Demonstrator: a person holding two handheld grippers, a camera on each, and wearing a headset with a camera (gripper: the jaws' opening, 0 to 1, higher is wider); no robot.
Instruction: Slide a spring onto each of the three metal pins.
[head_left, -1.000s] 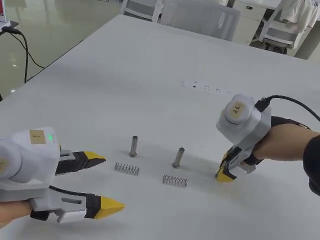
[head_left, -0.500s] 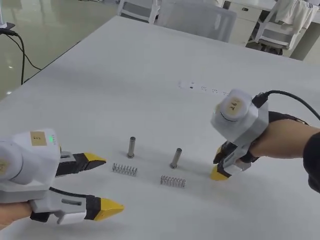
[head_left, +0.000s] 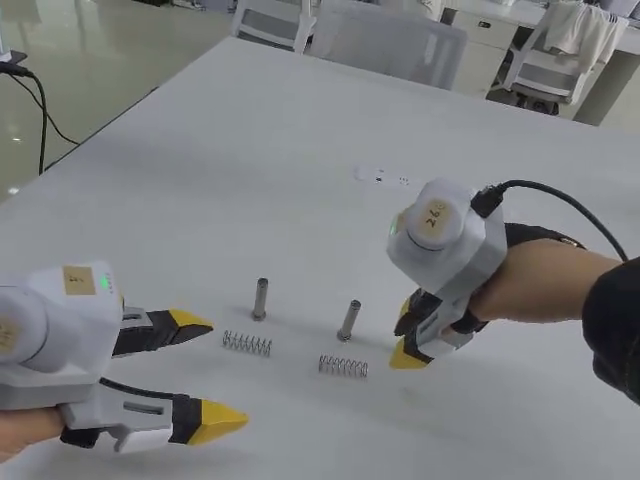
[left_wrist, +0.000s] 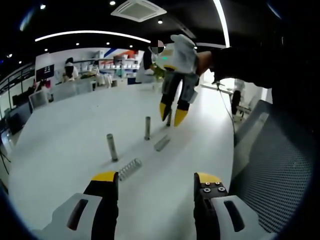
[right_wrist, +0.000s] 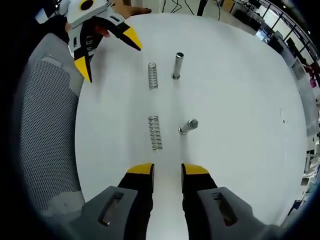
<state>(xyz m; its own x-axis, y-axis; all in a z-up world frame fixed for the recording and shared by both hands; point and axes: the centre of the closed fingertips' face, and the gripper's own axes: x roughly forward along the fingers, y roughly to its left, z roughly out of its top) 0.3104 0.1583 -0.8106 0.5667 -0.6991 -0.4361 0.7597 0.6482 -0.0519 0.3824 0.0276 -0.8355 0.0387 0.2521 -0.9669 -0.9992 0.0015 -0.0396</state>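
Note:
Two short metal pins stand upright on the white table, one to the left (head_left: 259, 298) and one to the right (head_left: 349, 320). A loose spring lies in front of each, the left spring (head_left: 247, 343) and the right spring (head_left: 343, 366). My right gripper (head_left: 405, 335) hovers just right of the right pin, jaws a narrow gap apart and nothing between them (right_wrist: 167, 170). Its own view looks along the near spring (right_wrist: 155, 132) and near pin (right_wrist: 187, 126). My left gripper (head_left: 208, 370) rests at the lower left, wide open and empty (left_wrist: 157, 177), facing a spring (left_wrist: 129, 168) and a pin (left_wrist: 111, 146).
A white power strip (head_left: 385, 178) lies farther back on the table (head_left: 250, 150). Grey chairs (head_left: 390, 35) stand at the far edge. A mesh chair (left_wrist: 280, 165) sits close behind the near edge. A black cable (head_left: 40, 110) runs over the floor on the left.
My right gripper has moved left across the table, closer to the right pin and spring. The left gripper, pins and springs have stayed put; the head camera has shifted a little.

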